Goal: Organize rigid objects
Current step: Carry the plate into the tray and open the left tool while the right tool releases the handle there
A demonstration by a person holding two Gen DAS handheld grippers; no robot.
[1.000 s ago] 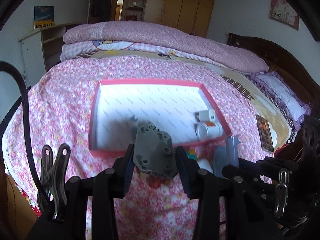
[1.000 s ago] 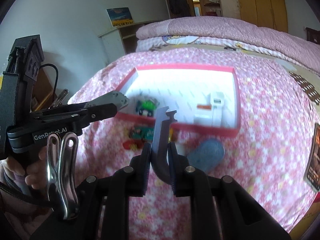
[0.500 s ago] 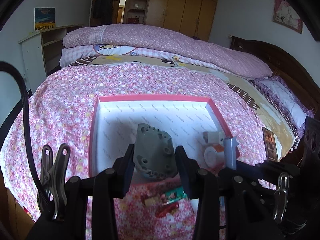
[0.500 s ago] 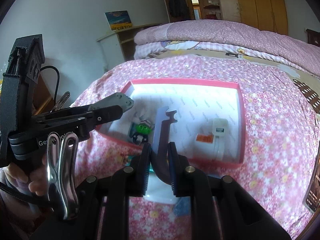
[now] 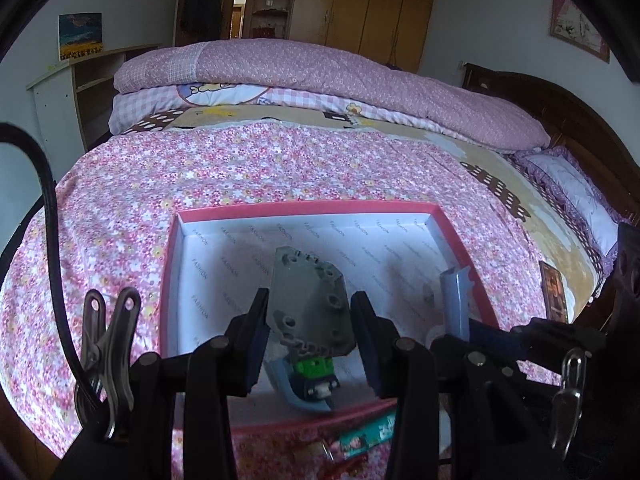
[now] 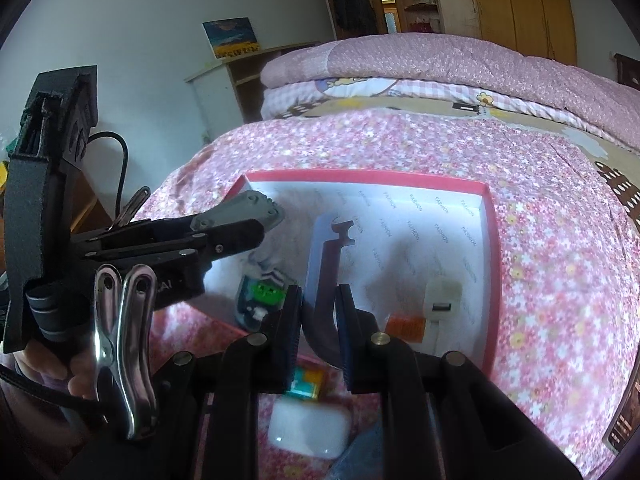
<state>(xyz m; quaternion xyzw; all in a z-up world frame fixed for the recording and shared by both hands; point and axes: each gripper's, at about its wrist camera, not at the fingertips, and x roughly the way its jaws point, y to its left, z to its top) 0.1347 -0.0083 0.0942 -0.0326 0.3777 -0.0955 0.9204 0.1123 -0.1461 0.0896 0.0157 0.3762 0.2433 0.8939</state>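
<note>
Grey plastic plate (image 5: 308, 304), clamped in the left hand-held gripper (image 5: 308, 330), has moved from the bedspread edge to over the pink box (image 5: 170, 280). The right hand-held gripper (image 6: 319, 316) has followed, closed on a pale blue bracket (image 6: 324, 256); both look ready to release

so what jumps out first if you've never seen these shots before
The pink-rimmed box with its white lining sits on the flowery bedspread, filling the middle of both views. Over it, the left tool grips a grey angular plate, and the right tool clamps a pale blue bracket. A small green-topped toy lies in the box's near corner.
</note>
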